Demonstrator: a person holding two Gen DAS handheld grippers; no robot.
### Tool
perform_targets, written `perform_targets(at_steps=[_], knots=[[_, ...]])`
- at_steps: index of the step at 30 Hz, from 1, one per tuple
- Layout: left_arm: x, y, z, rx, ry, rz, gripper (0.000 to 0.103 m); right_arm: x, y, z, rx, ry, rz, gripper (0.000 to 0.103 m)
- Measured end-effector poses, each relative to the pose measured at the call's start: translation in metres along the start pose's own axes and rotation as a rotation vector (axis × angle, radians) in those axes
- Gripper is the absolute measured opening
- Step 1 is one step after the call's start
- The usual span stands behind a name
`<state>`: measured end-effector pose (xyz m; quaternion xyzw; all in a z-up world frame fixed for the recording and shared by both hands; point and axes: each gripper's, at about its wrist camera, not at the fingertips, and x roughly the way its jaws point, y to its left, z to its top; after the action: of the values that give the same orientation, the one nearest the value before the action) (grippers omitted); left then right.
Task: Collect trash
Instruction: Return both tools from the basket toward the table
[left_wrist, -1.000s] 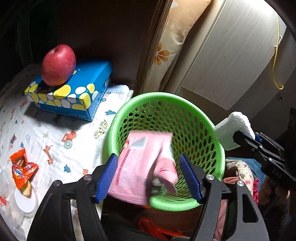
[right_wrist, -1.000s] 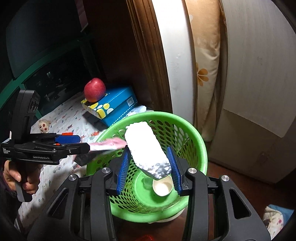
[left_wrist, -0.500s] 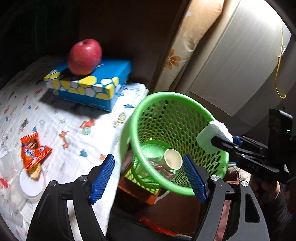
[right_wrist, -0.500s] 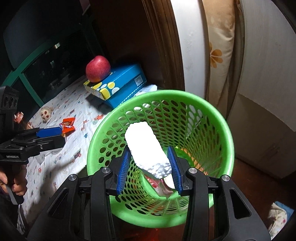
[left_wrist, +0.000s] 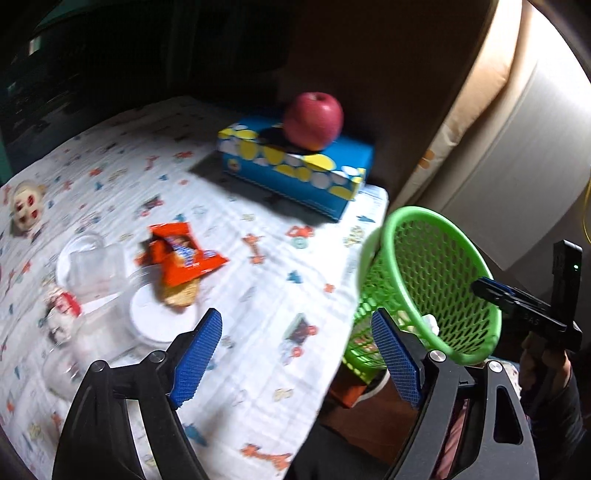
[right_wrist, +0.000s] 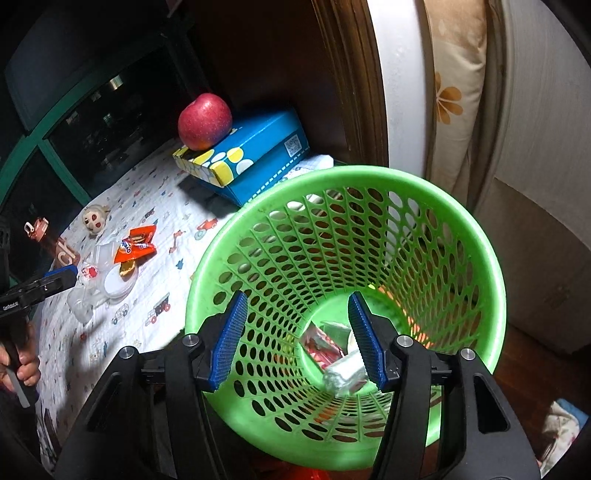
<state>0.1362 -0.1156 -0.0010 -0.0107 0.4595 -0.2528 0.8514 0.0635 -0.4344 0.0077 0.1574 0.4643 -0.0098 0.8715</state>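
The right gripper (right_wrist: 297, 338) hangs over the green basket (right_wrist: 476, 236), jaws apart and empty; foam (right_wrist: 345, 374) and a pink packet (right_wrist: 319, 349) lie in the basket's bottom. Left of the basket, the left gripper (left_wrist: 295, 362), jaws spread and empty, is above the tabletop (left_wrist: 258, 295), where an orange wrapper (left_wrist: 181, 256) lies.

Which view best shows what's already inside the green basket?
The right wrist view: it looks straight down into the green basket, showing a foam piece and pink wrapper at the bottom. The left wrist view sees the basket side-on, with only white scraps visible through the mesh.
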Motion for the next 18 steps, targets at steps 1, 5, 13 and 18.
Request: perform_targets(at_steps=[1, 5, 13, 18], knots=[[-0.004, 0.01, -0.003, -0.014, -0.005, 0.017, 0.08, -0.002, 0.002, 0.001, -0.003, -0.007, -0.003, 0.061], [-0.015, 0.041, -0.014, -0.06, -0.018, 0.075, 0.081, -0.008, 0.013, 0.007, -0.019, -0.029, -0.007, 0.062], [-0.041, 0.109, -0.044, -0.181, -0.033, 0.192, 0.083, -0.012, 0.04, 0.015, -0.045, -0.056, 0.019, 0.064], [-0.045, 0.148, -0.061, -0.257, -0.022, 0.238, 0.083, -0.008, 0.061, 0.019, -0.073, -0.057, 0.041, 0.064]])
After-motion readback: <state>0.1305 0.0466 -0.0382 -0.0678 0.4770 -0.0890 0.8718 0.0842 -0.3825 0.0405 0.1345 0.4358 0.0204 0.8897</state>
